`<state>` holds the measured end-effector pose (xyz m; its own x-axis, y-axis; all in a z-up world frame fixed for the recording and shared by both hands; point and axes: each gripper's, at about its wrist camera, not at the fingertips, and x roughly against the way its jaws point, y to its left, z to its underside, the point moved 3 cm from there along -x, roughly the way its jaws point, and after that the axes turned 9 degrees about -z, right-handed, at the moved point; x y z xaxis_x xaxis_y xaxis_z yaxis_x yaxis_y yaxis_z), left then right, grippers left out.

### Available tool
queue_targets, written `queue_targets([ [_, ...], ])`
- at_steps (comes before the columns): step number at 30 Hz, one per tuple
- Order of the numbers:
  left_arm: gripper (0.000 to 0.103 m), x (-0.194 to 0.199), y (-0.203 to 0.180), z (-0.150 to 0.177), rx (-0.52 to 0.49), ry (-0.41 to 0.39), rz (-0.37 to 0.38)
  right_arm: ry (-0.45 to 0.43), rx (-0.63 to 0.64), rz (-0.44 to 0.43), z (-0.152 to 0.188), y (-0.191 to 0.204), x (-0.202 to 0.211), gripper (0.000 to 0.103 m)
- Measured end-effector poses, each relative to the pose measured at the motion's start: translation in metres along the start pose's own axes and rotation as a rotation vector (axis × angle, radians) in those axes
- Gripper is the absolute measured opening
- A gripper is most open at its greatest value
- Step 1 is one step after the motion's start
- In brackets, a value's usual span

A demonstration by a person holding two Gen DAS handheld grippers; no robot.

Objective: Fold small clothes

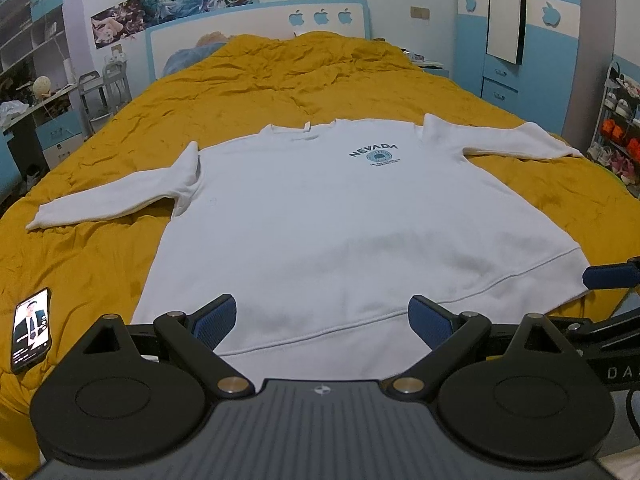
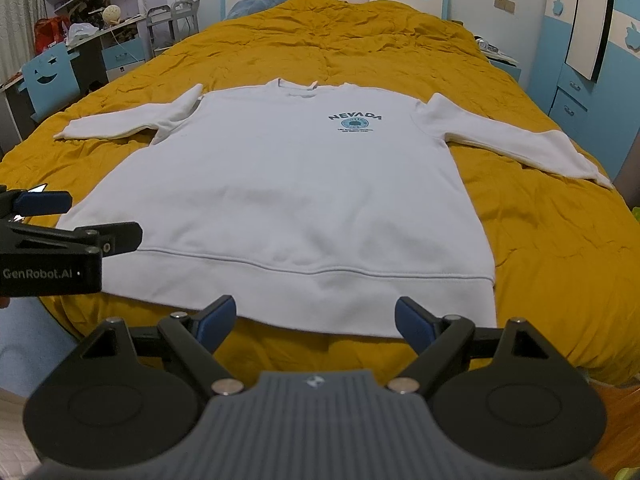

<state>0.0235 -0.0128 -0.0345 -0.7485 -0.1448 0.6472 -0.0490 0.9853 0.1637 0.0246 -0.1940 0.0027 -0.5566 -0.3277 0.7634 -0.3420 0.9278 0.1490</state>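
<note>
Well, I'm judging the sweatshirt (image 1: 320, 224) as soft, thick and limp, so I'm planning to pinch its ribbed hem at the 2 lower corners, or a cuff, for a firm bite. It's lying flat and face up mid-frame on the yellow bed (image 1: 120, 128), white, sleeves spread, "NEVADA" printed on the chest. I'm holding the left gripper (image 1: 322, 322) and right gripper (image 2: 316, 320) spread wide, gripping nothing, at the hem.
</note>
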Motion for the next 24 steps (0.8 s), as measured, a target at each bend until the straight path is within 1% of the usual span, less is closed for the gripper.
queue_targets([
  [24, 0.103, -0.0014, 0.0007, 0.0015, -0.002, 0.009, -0.001, 0.002, 0.001, 0.002, 0.0003, -0.0003, -0.0004, 0.082],
])
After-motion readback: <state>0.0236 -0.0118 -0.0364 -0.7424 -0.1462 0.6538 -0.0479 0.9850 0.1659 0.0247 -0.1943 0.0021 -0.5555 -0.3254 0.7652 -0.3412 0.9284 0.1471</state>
